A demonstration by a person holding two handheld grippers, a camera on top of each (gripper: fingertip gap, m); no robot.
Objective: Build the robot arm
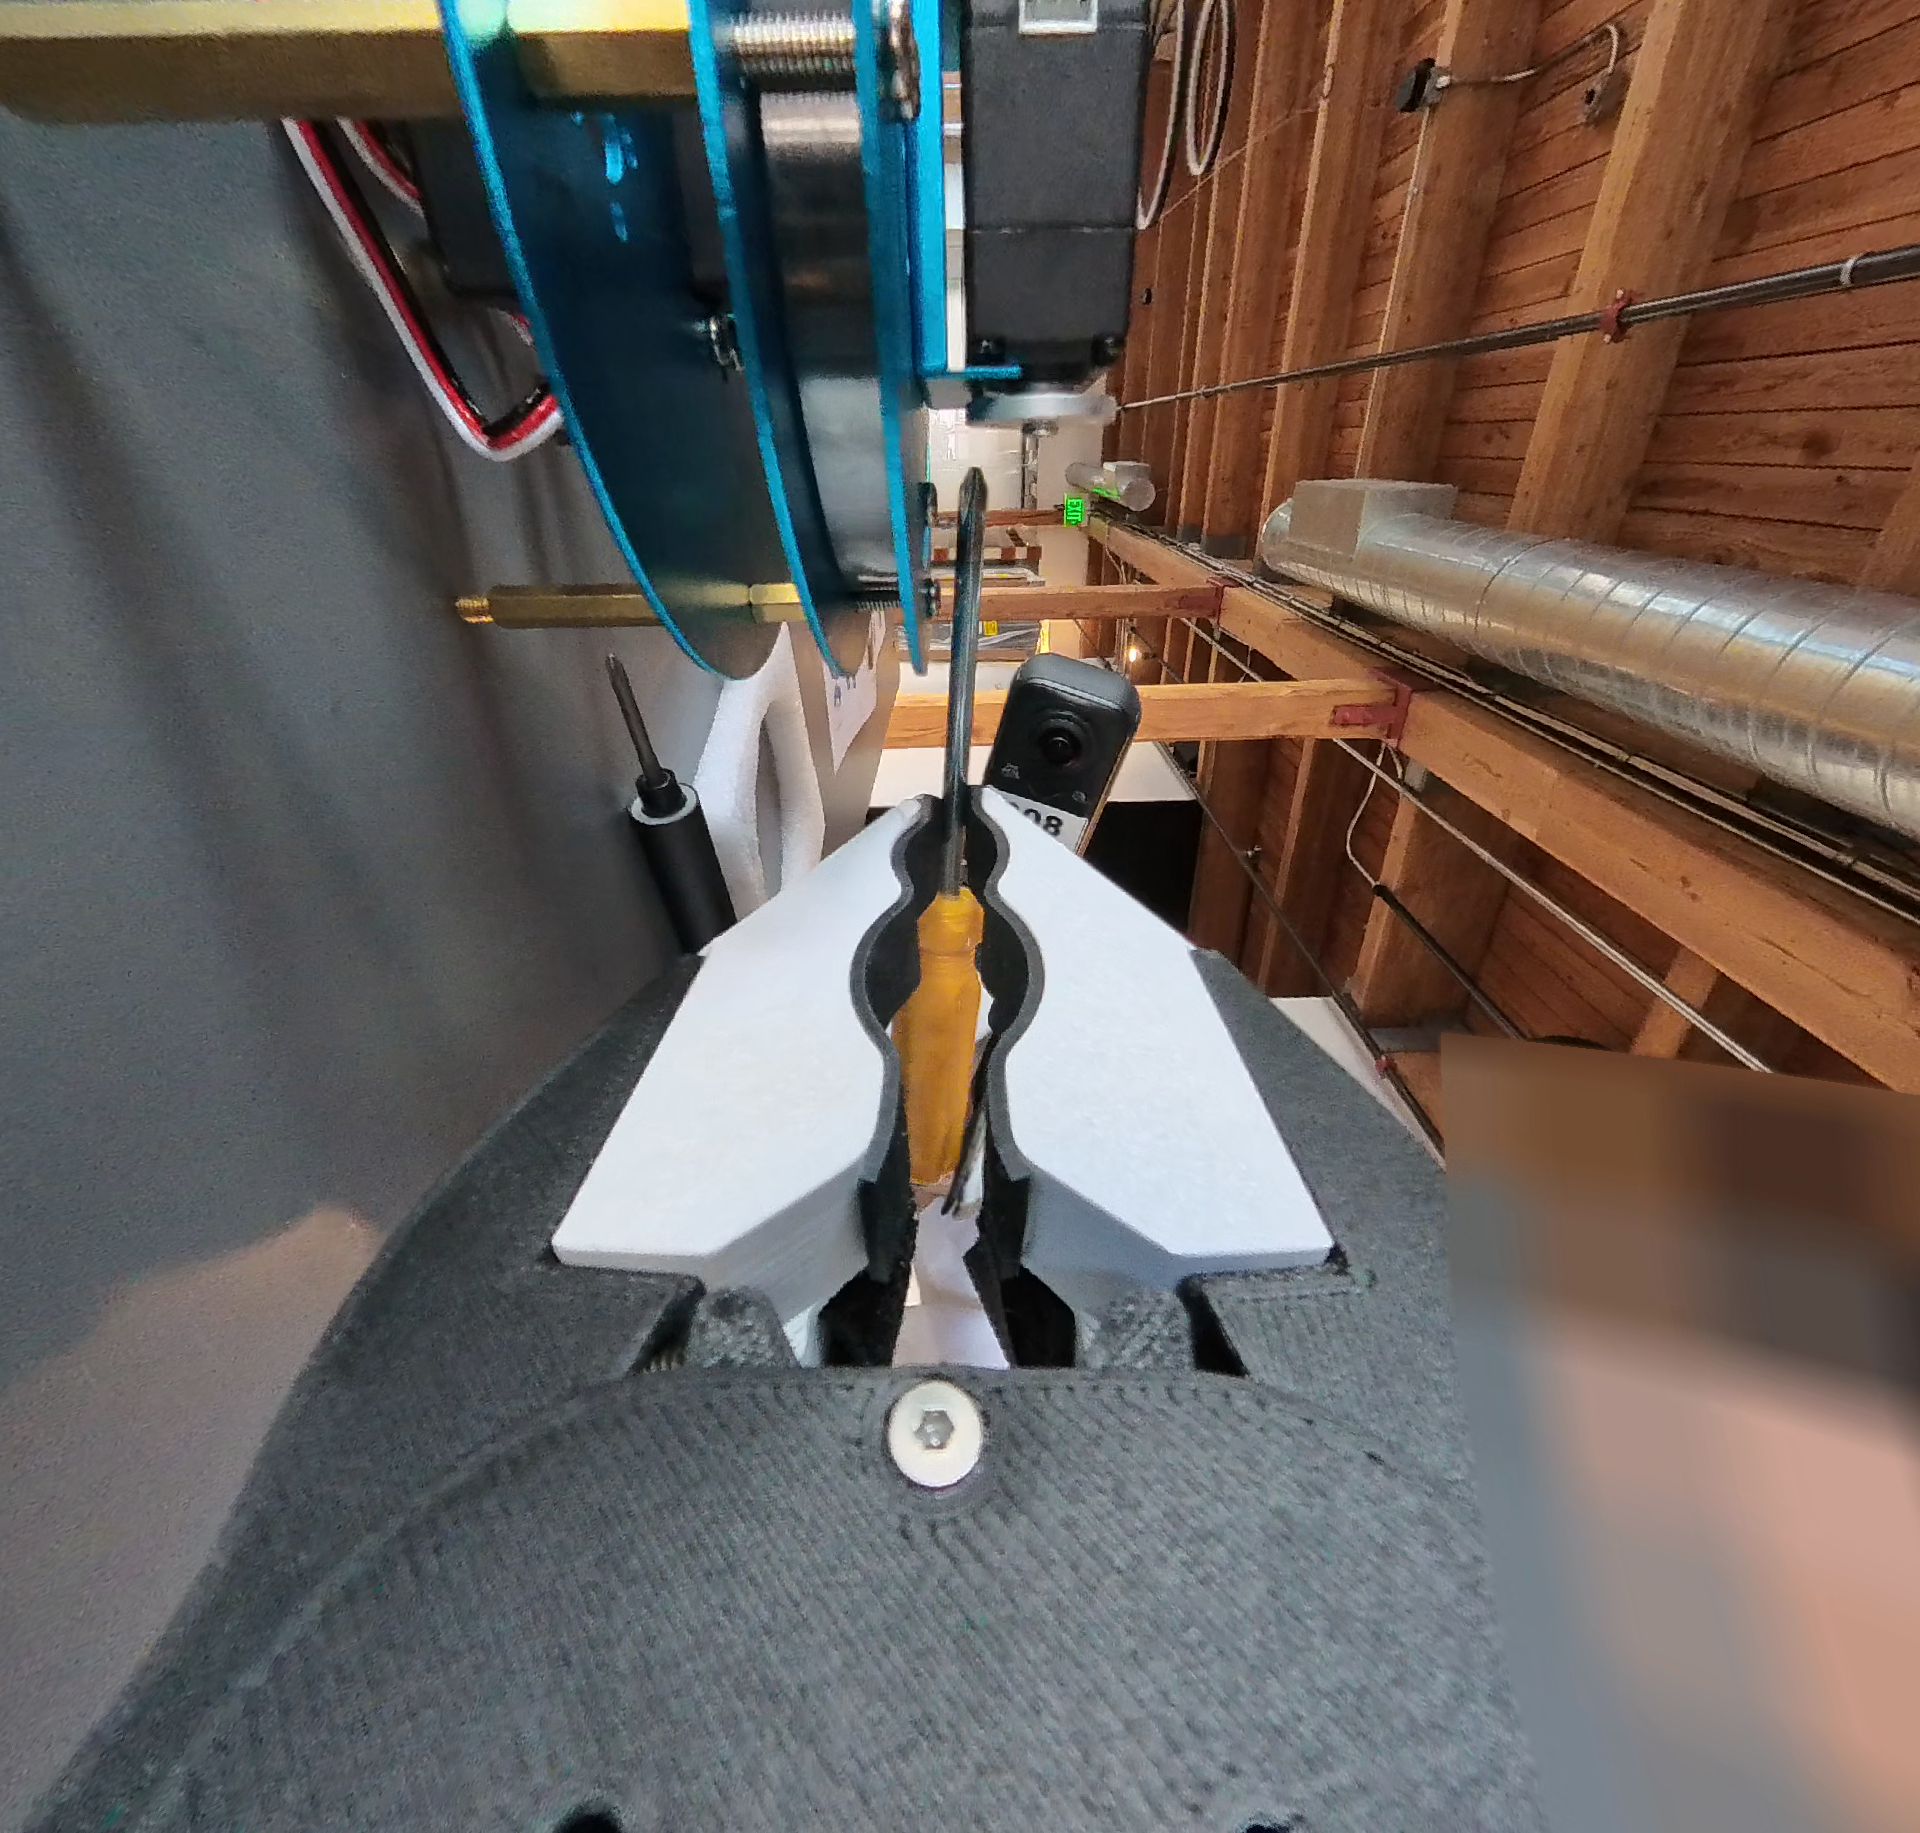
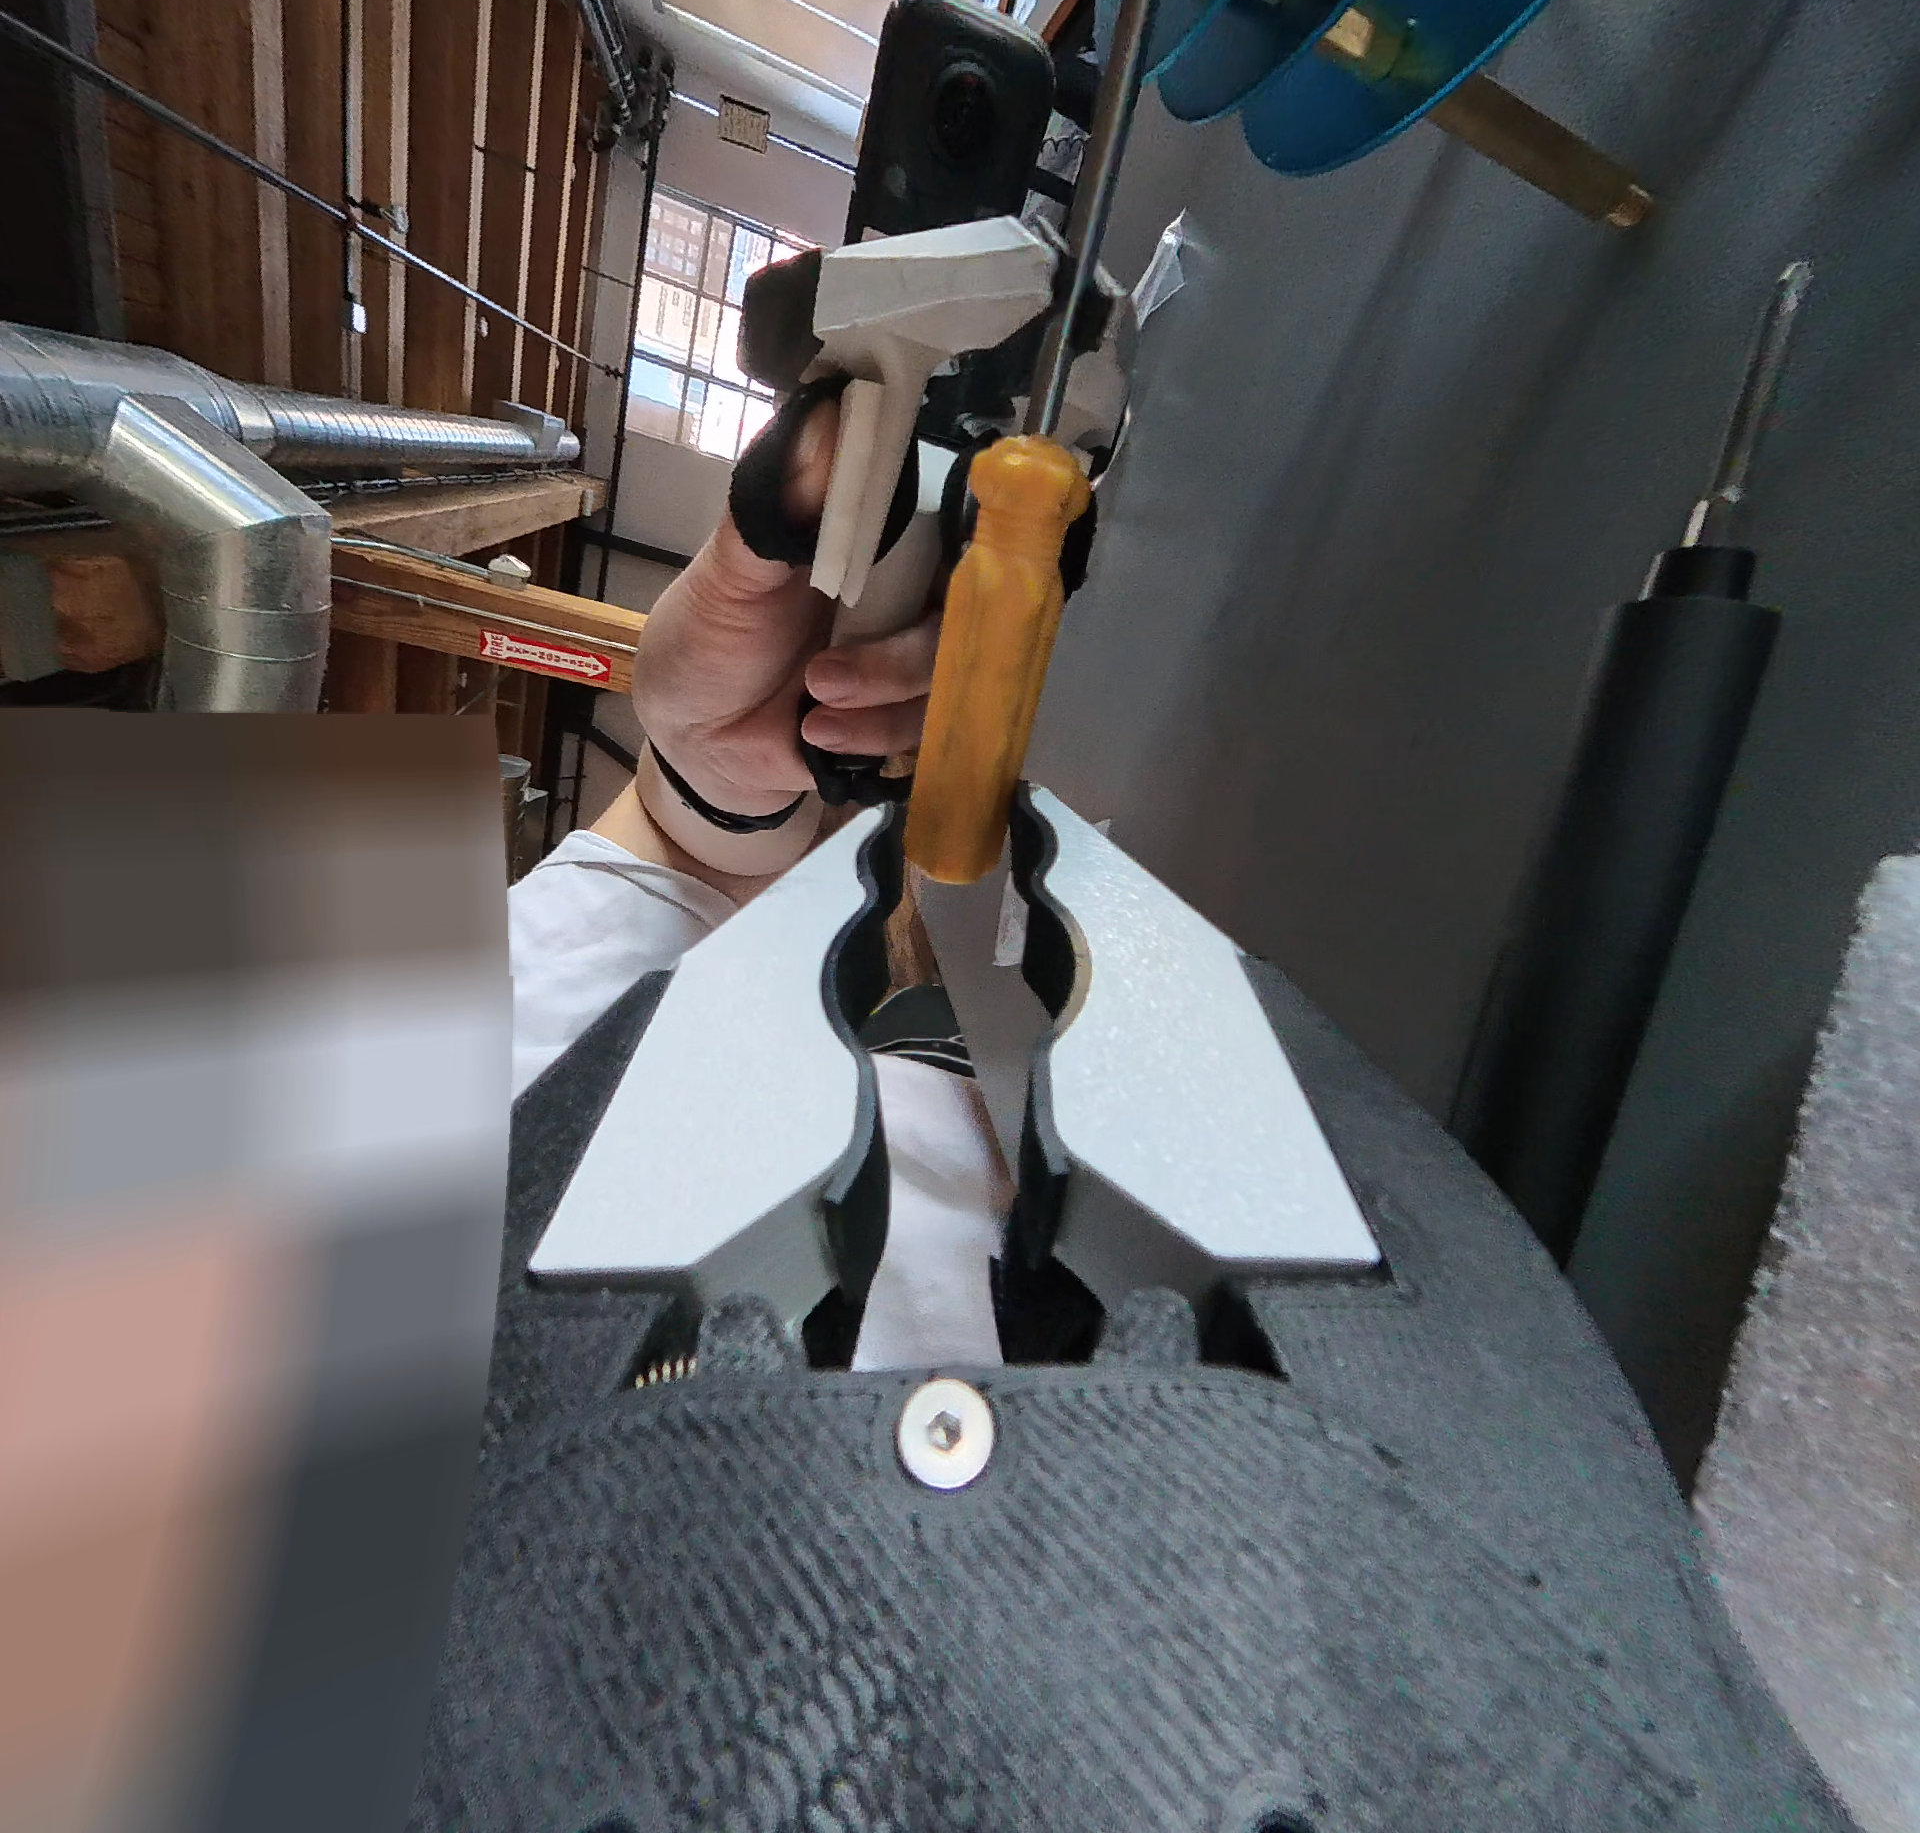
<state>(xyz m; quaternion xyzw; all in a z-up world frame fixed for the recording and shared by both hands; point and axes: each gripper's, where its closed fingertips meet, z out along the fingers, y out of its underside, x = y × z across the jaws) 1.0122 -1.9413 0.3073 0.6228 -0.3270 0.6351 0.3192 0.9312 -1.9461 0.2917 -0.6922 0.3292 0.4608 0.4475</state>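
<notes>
The left gripper (image 1: 951, 853) has its fingers clamped on an orange-handled screwdriver (image 1: 940, 1014) at frame centre, tip by the blue-plated assembly (image 1: 665, 329). The right gripper (image 2: 951, 838) has its fingers parted at the handle's butt. Grey worktop (image 1: 208, 640) left; timber ceiling (image 1: 1558, 173), silver duct (image 1: 1610, 620) right.

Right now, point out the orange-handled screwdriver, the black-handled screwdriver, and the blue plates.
orange-handled screwdriver (image 1: 937, 1035): left wrist view, mid handle.
black-handled screwdriver (image 2: 1621, 900): right wrist view, black handle.
blue plates (image 1: 644, 349): left wrist view, plate face.
</notes>
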